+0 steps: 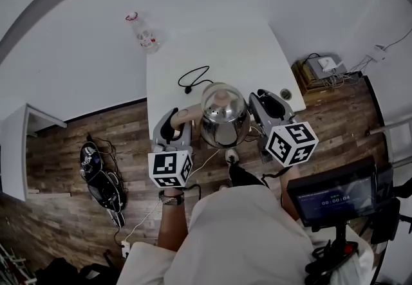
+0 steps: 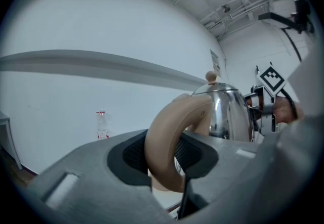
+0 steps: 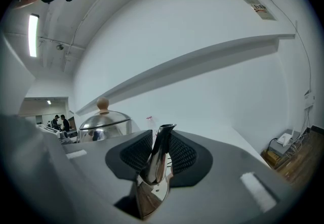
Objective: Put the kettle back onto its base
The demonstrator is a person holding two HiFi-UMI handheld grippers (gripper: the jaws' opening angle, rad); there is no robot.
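Observation:
A shiny steel kettle [image 1: 223, 113] with a wooden lid knob hangs over the front edge of the white table [image 1: 244, 52], carried between both grippers. My left gripper [image 1: 182, 116] is shut on its tan loop handle [image 2: 167, 142], which fills the gap between the pads in the left gripper view; the kettle body [image 2: 230, 114] shows beyond it. My right gripper [image 1: 257, 110] is shut on the steel spout [image 3: 159, 160], with the lid [image 3: 104, 119] to the left behind it. No kettle base shows in any view; the kettle hides the table under it.
A black power cable [image 1: 193, 78] lies looped on the table behind the kettle. A clear bottle with a red cap [image 1: 145, 33] stands at the far left corner. A black bag with cables [image 1: 100, 177] lies on the wooden floor at the left, and a screen [image 1: 335, 197] stands at the right.

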